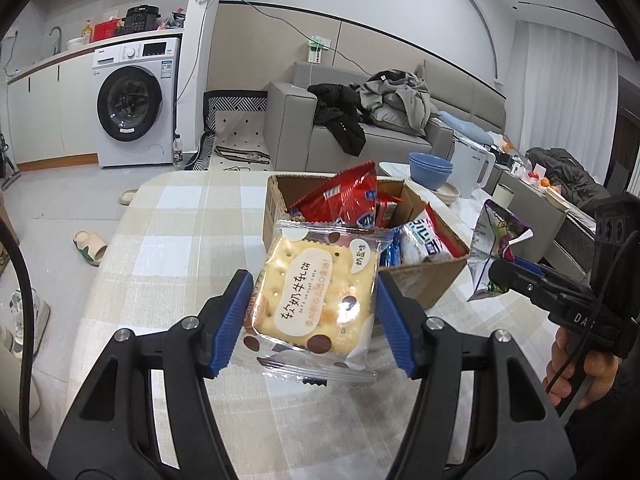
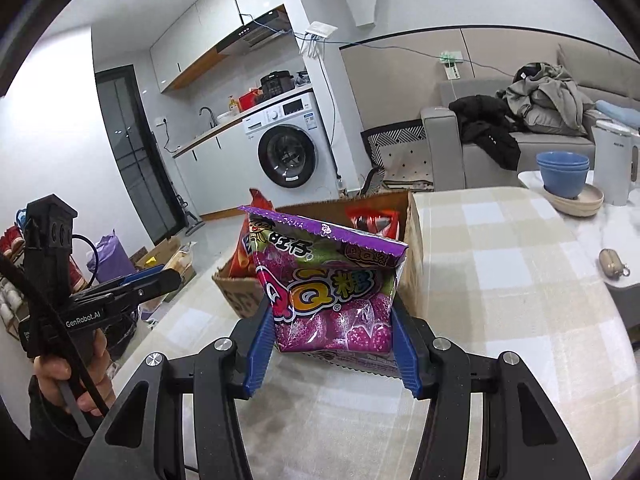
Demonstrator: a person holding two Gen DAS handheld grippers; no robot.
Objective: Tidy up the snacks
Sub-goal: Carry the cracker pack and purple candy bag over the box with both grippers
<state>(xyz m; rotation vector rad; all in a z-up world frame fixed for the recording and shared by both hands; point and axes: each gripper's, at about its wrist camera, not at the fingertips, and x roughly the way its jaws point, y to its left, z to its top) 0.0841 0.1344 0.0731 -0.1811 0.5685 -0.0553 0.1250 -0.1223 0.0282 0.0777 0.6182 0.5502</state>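
Observation:
My left gripper (image 1: 314,318) is shut on a cracker packet (image 1: 316,296), clear wrapper with brown dots, held above the checked tablecloth (image 1: 180,240). Just beyond it stands an open cardboard box (image 1: 424,280) holding red snack bags (image 1: 344,200) and a blue-and-white packet (image 1: 424,240). My right gripper (image 2: 330,346) is shut on a purple gummy-candy bag (image 2: 332,284), lifted off the table in front of the same cardboard box (image 2: 236,292). In the left wrist view the purple bag (image 1: 498,240) shows at the right in the other gripper (image 1: 504,276). The left gripper (image 2: 160,278) appears at the left of the right wrist view.
Blue bowls (image 1: 430,170) on a beige plate and a white kettle (image 1: 474,168) stand beyond the box. A small beige pouch (image 2: 612,262) lies on the white table at right. A sofa (image 1: 360,132) with clothes and a washing machine (image 1: 134,100) are behind.

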